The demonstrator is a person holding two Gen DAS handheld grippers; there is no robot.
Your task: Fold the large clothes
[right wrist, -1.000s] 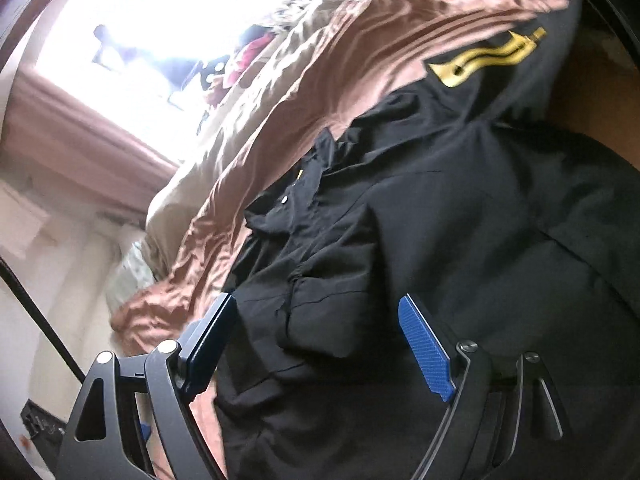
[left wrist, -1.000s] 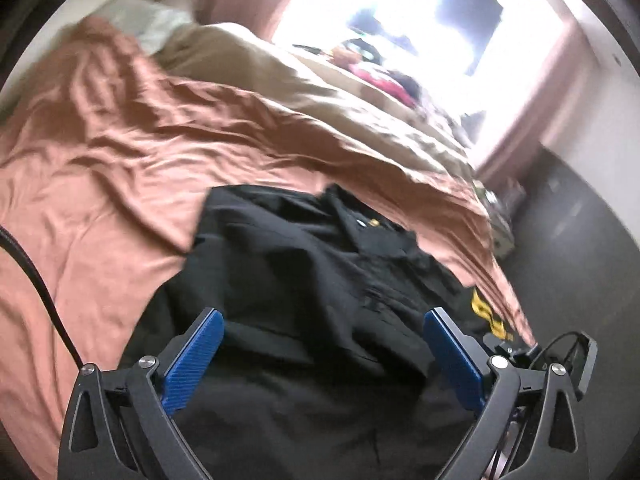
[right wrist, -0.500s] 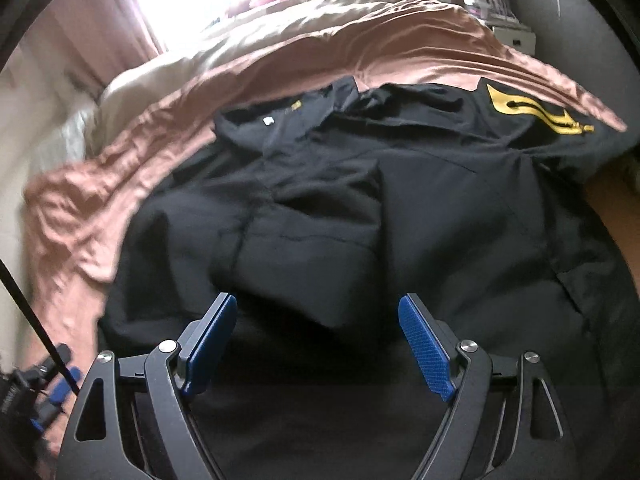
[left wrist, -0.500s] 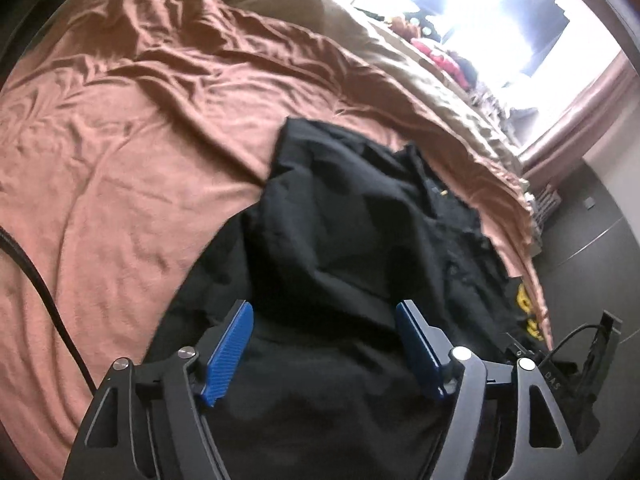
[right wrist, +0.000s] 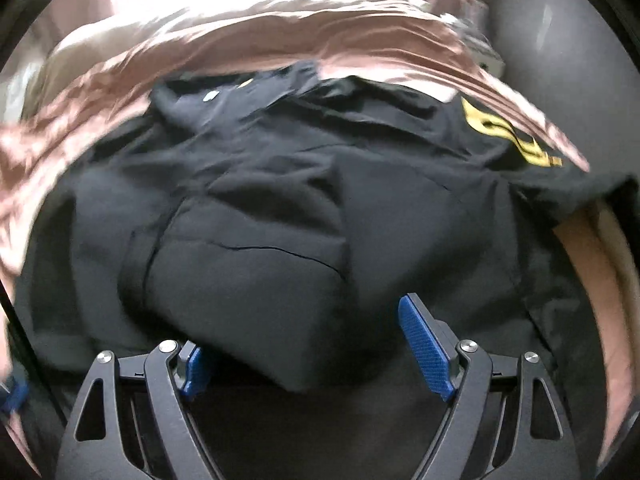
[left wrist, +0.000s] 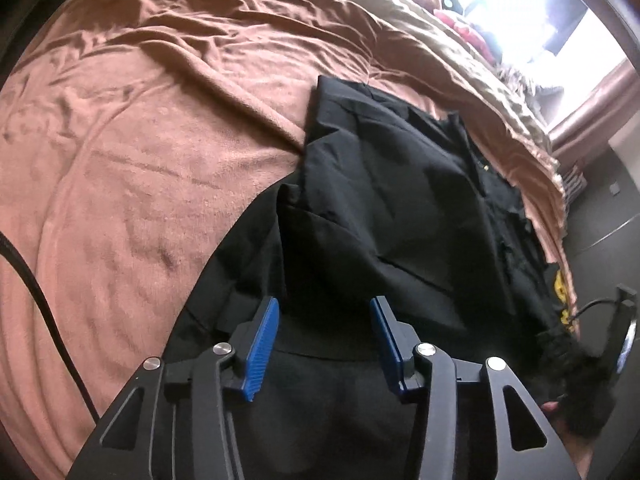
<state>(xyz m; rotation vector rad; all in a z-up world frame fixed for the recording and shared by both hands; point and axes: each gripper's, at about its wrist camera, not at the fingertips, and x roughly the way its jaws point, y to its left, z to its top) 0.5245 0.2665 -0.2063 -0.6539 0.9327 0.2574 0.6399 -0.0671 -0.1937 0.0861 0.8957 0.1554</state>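
Observation:
A large black shirt lies spread on a bed, its left sleeve folded over the body; it also shows in the right wrist view. A yellow print marks its right sleeve, which hangs near the bed's edge. My left gripper is open over the shirt's lower left part, its blue pads narrowed but apart, with nothing between them. My right gripper is open wide low over the shirt's hem, and black fabric bulges between the jaws.
The bed is covered by a wrinkled rust-pink blanket with a beige duvet behind it. A bright window with clutter lies beyond. A black cable crosses the blanket at left. Dark floor is right of the bed.
The left gripper's jaws have narrowed from wide to about half open and it has dropped toward the hem. The right gripper has swung to face the shirt squarely and moved lower; its view is blurred.

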